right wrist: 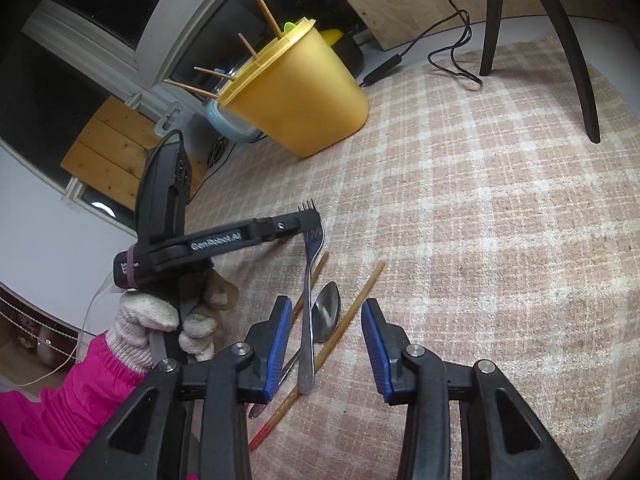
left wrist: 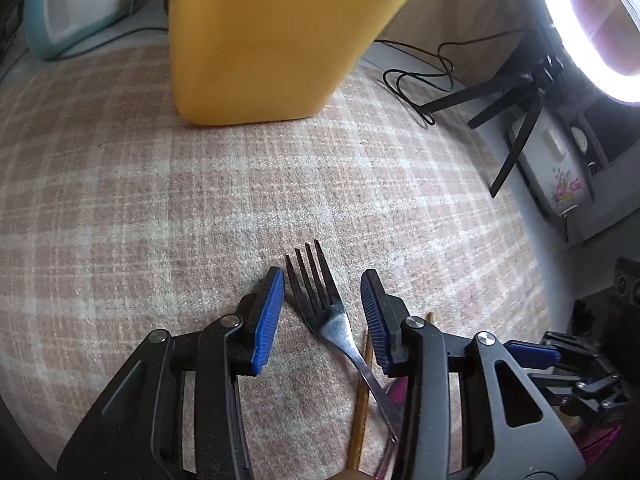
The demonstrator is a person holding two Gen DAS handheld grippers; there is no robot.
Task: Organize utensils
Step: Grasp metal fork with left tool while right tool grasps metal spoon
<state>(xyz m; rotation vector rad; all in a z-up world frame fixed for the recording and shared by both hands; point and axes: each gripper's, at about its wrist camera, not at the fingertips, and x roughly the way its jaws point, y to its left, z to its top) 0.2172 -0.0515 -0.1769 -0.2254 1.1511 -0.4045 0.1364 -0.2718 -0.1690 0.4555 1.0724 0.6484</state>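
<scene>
A metal fork (left wrist: 320, 300) lies on the checked cloth, tines pointing away. My left gripper (left wrist: 322, 304) is open with the fork's head between its blue pads, not closed on it. It shows from the side in the right wrist view (right wrist: 308, 226), over the fork (right wrist: 309, 304). A spoon (right wrist: 327, 312) and two wooden chopsticks (right wrist: 352, 312) lie beside the fork. My right gripper (right wrist: 326, 340) is open and empty just above these utensils. A yellow utensil holder (left wrist: 272, 40) stands farther back; in the right wrist view (right wrist: 304, 96) it holds several chopsticks.
A ring light on a black tripod (left wrist: 516, 120) stands at the right, with a black cable (left wrist: 416, 76) beside it. A pale blue container (left wrist: 76, 12) sits behind the holder. A flowered white box (left wrist: 556, 172) is at the right edge.
</scene>
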